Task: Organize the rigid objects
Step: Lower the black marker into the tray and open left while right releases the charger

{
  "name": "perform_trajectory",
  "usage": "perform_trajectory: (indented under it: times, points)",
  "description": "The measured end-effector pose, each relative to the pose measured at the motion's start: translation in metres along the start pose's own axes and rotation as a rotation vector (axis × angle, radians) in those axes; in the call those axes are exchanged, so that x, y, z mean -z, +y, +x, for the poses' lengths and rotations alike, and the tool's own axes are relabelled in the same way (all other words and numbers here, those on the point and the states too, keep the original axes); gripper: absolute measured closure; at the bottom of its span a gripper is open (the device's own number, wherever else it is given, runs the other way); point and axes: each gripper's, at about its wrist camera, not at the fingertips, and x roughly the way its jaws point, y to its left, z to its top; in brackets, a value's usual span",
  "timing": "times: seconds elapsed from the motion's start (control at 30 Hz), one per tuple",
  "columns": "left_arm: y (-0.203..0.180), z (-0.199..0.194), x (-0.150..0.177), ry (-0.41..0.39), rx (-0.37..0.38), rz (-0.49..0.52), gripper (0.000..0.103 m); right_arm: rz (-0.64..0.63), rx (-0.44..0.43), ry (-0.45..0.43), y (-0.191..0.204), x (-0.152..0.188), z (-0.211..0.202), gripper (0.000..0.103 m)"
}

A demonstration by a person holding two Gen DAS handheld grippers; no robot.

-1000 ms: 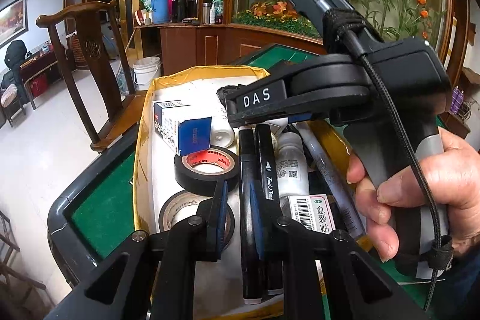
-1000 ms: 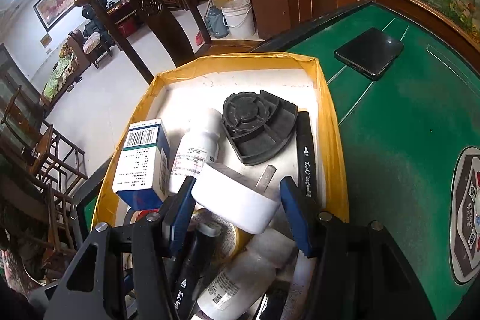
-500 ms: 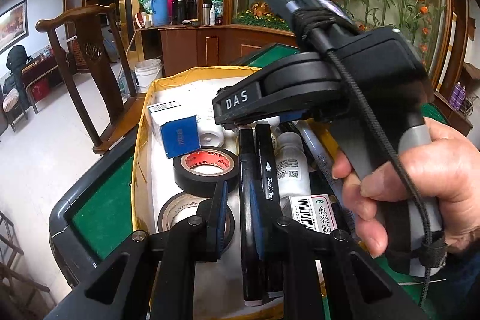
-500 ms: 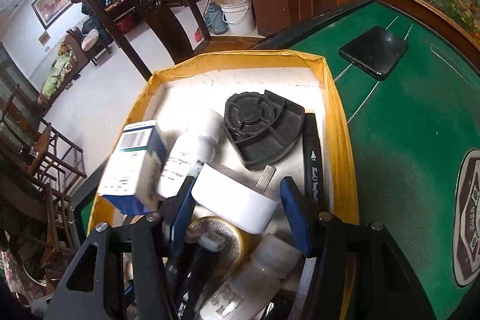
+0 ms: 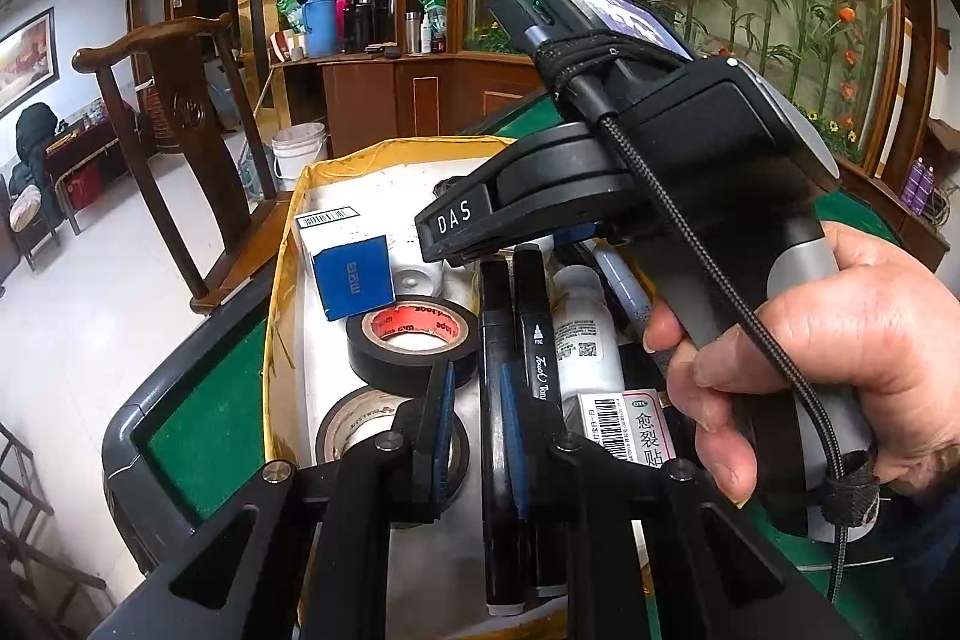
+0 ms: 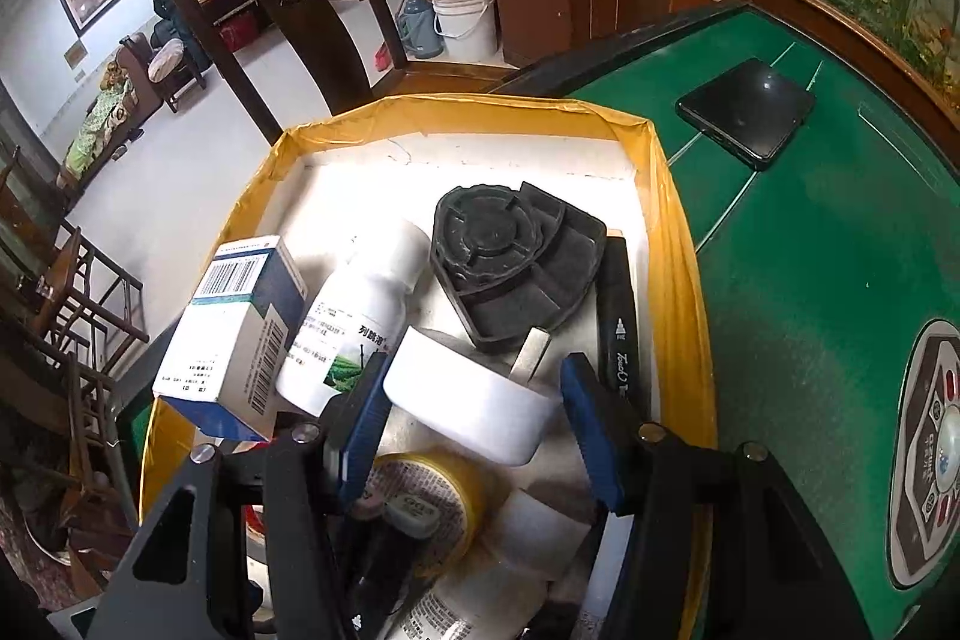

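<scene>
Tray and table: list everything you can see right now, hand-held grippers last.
tray: 1, yellow-rimmed, on green table
tape rolls: 2, black, near left of tray
black markers: at least 2, mid-tray
white bottles: at least 2, in tray
carton: 1, blue-white, left side
black plastic part: 1, far end
phone: 1, black, on table
white plug: 1, gripped
right hand-held gripper: shut on plug
left hand-held gripper: shut, over markers
right hand: on handle

The right gripper's body (image 5: 630,184) hides the tray's (image 5: 282,316) far half toward one o'clock; the black marker's (image 6: 618,334) lower end vanishes behind a blue pad.
</scene>
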Motion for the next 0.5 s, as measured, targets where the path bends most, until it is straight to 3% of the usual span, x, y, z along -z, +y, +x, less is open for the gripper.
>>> perform_trajectory:
  times: [0.1, 0.17, 0.23, 0.3, 0.5]
  points:
    - [0.0, 0.0, 0.0, -0.002, -0.013, 0.006, 0.082, 0.0, -0.001, -0.001, 0.0, 0.0, -0.001, 0.046]
    - [0.002, 0.002, 0.0, 0.001, -0.017, 0.002, 0.072, 0.002, -0.007, 0.001, 0.0, 0.0, -0.002, 0.046]
    - [0.003, 0.003, 0.001, 0.005, -0.013, -0.008, 0.05, 0.008, -0.019, 0.002, 0.001, 0.001, -0.004, 0.045]
    - [0.003, 0.004, 0.001, 0.008, -0.011, -0.01, 0.042, 0.012, -0.023, 0.003, 0.0, 0.003, -0.007, 0.045]
    - [0.003, 0.002, 0.0, 0.014, -0.002, -0.022, 0.029, 0.006, -0.033, -0.013, 0.002, 0.008, -0.017, 0.04]
